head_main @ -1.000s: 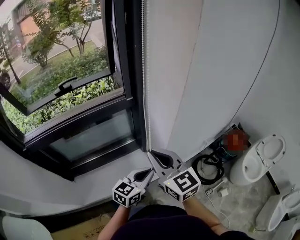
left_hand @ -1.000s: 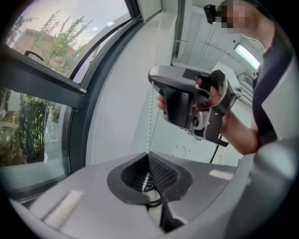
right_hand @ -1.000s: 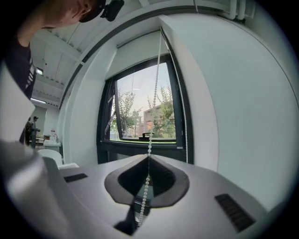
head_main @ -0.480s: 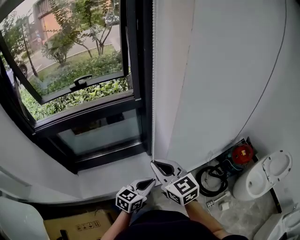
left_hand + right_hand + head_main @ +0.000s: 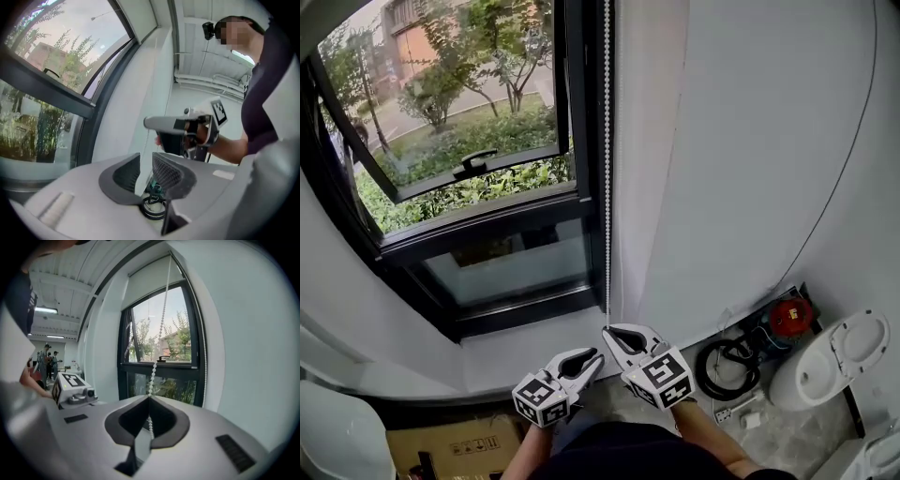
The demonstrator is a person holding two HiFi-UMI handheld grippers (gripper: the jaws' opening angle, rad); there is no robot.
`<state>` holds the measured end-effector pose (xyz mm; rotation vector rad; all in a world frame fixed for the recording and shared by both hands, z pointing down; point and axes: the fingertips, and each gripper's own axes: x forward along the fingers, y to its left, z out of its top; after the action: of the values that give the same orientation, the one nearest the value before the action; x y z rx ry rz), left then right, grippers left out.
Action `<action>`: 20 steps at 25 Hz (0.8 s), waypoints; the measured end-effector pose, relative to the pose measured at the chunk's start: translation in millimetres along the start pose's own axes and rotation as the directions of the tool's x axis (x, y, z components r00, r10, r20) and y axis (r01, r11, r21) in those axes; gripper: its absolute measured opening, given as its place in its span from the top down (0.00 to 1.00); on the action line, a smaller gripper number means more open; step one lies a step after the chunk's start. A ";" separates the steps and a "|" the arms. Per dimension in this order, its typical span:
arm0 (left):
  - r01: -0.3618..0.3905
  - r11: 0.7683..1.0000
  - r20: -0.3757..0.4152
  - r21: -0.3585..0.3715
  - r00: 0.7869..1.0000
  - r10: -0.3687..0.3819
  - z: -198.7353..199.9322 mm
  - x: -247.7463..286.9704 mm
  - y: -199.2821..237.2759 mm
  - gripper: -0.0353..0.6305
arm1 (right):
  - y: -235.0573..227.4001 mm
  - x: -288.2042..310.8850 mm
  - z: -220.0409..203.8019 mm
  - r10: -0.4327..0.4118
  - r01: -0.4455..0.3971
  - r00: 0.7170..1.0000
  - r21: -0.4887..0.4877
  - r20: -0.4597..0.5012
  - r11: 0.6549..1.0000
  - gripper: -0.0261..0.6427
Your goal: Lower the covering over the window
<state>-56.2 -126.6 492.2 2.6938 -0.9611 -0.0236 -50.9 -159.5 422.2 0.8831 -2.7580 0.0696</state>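
Observation:
A white bead chain hangs down the right side of the black-framed window. My right gripper is shut on the chain's lower end, just above the sill. In the right gripper view the bead chain runs from the jaw tips of my right gripper up to the pale roller blind at the window's top. My left gripper sits just left of the right one and below it. Its jaws have just been opening. In the left gripper view my left gripper has a small gap with nothing in it.
A white sill runs below the window, with a plain white wall to its right. On the floor at the right lie a black cable coil, a red object and white fixtures. A cardboard box sits at the lower left.
The right gripper has come down with the bead chain in its jaws. The left gripper's jaws have parted and it has shifted left, away from the right one.

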 end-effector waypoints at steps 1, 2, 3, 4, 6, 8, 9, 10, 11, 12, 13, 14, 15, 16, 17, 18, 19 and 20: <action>0.002 1.000 0.020 0.009 1.000 -0.003 10.9 -1.8 -1.8 0.84 | 1.2 1.7 -5.9 0.003 -0.003 1.000 -0.004 -0.018 1.000 0.94; 0.005 1.000 0.034 0.017 0.999 -0.006 20.4 -3.2 -3.5 0.83 | 2.4 3.4 -13.2 0.011 -0.011 0.999 0.003 -0.035 1.000 0.94; 0.009 1.000 0.047 0.028 0.999 -0.010 27.6 -4.6 -4.9 0.83 | 3.8 5.2 -21.5 0.022 -0.021 0.998 0.017 -0.052 1.000 0.94; 0.013 0.999 0.059 0.036 0.998 -0.015 33.7 -6.2 -6.1 0.83 | 5.6 6.8 -29.8 0.035 -0.033 0.997 0.033 -0.069 0.999 0.94; 0.018 0.999 0.084 0.037 0.996 -0.021 45.4 -9.7 -8.7 0.83 | 10.0 7.3 -42.7 0.055 -0.049 0.994 0.060 -0.091 0.997 0.94; 0.029 0.999 0.104 0.031 0.994 -0.032 54.2 -12.1 -12.1 0.83 | 12.7 5.1 -48.4 0.060 -0.053 0.994 0.084 -0.089 0.995 0.94; 0.036 0.999 0.112 0.029 0.993 -0.039 57.5 -12.1 -13.7 0.83 | 12.7 4.0 -49.5 0.061 -0.053 0.994 0.092 -0.086 0.994 0.94; 0.042 0.999 0.119 0.027 0.992 -0.045 60.5 -11.1 -15.1 0.83 | 12.0 3.3 -50.4 0.063 -0.055 0.994 0.095 -0.086 0.994 0.94; 0.050 0.998 0.125 0.028 0.991 -0.053 63.4 -9.4 -16.3 0.83 | 11.0 3.2 -51.1 0.068 -0.059 0.994 0.094 -0.090 0.994 0.94; 0.058 0.998 0.130 0.034 0.990 -0.062 66.1 -7.0 -17.4 0.83 | 10.3 3.5 -51.6 0.077 -0.068 0.992 0.092 -0.096 0.993 0.94; 0.067 0.997 0.133 0.042 0.989 -0.072 68.7 -4.4 -18.5 0.83 | 10.1 4.2 -51.8 0.090 -0.080 0.991 0.094 -0.100 0.992 0.94; 0.074 0.996 0.133 0.047 0.988 -0.080 71.2 -2.0 -19.5 0.83 | 10.2 4.9 -52.0 0.103 -0.092 0.989 0.101 -0.102 0.991 0.94; 0.079 0.996 0.132 0.046 0.988 -0.084 73.3 0.2 -20.6 0.83 | 10.6 5.7 -52.3 0.114 -0.103 0.988 0.110 -0.102 0.989 0.94; 0.083 0.996 0.131 0.042 0.987 -0.087 74.9 2.1 -21.4 0.83 | 11.2 6.6 -53.5 0.124 -0.111 0.987 0.117 -0.105 0.987 0.94; 0.086 0.996 0.129 0.040 0.987 -0.090 75.8 3.9 -21.8 0.83 | 12.2 7.7 -56.5 0.133 -0.119 0.984 0.117 -0.115 0.986 0.94; 0.084 0.996 0.124 0.042 0.988 -0.089 75.7 5.5 -21.2 0.83 | 13.8 9.5 -61.9 0.143 -0.129 0.980 0.109 -0.137 0.986 0.94; 0.079 0.996 0.119 0.042 0.989 -0.083 75.2 6.8 -19.7 0.83 | 16.1 11.6 -68.9 0.157 -0.142 0.974 0.098 -0.164 0.985 0.94; 0.073 0.997 0.114 0.038 0.991 -0.077 74.6 7.6 -18.1 0.83 | 19.0 13.3 -75.8 0.172 -0.158 0.968 0.090 -0.184 0.983 0.94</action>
<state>-47.2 -137.1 416.3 2.7851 -0.8996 -0.1812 -56.0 -142.5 499.5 0.6250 -2.6554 0.2744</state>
